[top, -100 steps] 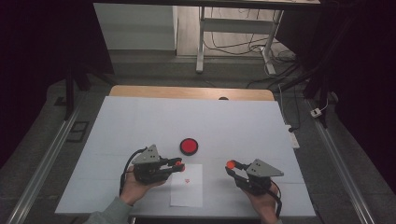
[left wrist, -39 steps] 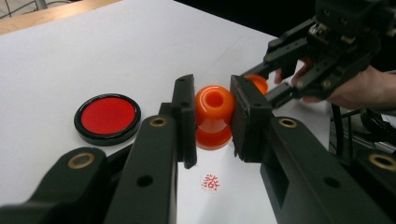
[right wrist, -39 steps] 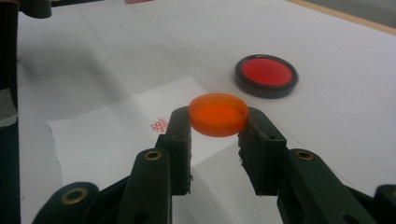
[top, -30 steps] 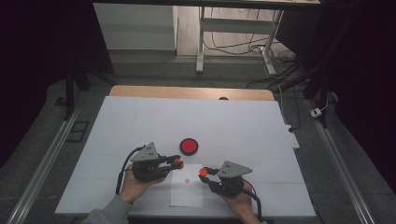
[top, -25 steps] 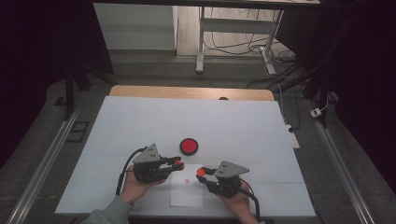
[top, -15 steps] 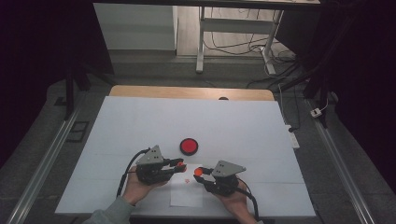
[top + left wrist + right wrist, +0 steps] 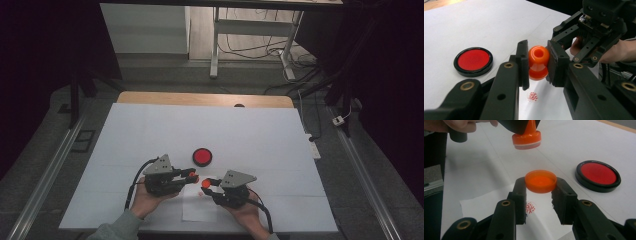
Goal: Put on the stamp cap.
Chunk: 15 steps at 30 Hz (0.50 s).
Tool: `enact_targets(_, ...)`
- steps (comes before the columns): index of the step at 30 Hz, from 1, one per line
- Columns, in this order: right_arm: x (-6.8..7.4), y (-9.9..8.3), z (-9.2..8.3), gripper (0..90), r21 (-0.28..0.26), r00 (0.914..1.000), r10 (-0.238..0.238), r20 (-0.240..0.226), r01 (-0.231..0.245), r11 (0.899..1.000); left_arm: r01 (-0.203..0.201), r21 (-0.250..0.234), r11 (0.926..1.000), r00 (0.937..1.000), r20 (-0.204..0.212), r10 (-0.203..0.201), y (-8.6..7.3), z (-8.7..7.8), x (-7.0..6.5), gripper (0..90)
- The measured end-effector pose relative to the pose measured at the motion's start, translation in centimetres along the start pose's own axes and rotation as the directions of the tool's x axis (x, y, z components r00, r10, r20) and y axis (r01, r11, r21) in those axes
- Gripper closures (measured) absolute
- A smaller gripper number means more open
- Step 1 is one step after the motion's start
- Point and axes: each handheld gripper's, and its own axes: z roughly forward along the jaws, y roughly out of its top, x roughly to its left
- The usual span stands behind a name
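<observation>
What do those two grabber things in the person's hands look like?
Both are black. The left gripper and right gripper each carry a grey three-cornered plate on top and trail a black cable. Their flat jaws have brass-coloured pins and small round holes. One grey-green sleeve shows.

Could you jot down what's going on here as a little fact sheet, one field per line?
Setting: white table
Left gripper: shut on the orange stamp, held above the paper
Right gripper: shut on the orange cap, open side up, below the stamp
Paper sheet: lies under both grippers, bears a red stamp mark
Ink pad: round, black rim, red centre, lid off, apart from the paper
Likely stage: stamping appears done; the cap probably goes back on the stamp next
</observation>
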Motion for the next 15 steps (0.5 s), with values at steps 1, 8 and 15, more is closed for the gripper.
enact_targets(1,0.01,0.07,0.08,64.5,-0.003,1.0,0.001,-0.002,-0.001,1.0,0.006,-0.002,1.0,1.0,0.003,-0.006,-0.05,-0.05,-0.02,72.8)
enact_targets(8,0.3,0.02,0.94,64.4,0.01,0.9997,-0.013,-0.019,0.013,1.0,0.001,0.001,1.0,0.9999,0.013,-0.001,-0.1,0.23,-0.19,72.8)
enact_targets(15,0.43,0.04,1.01,64.5,0.014,0.9995,-0.017,-0.025,0.017,1.0,-0.003,0.003,1.0,0.9999,0.012,0.003,-0.14,0.51,-0.33,72.8)
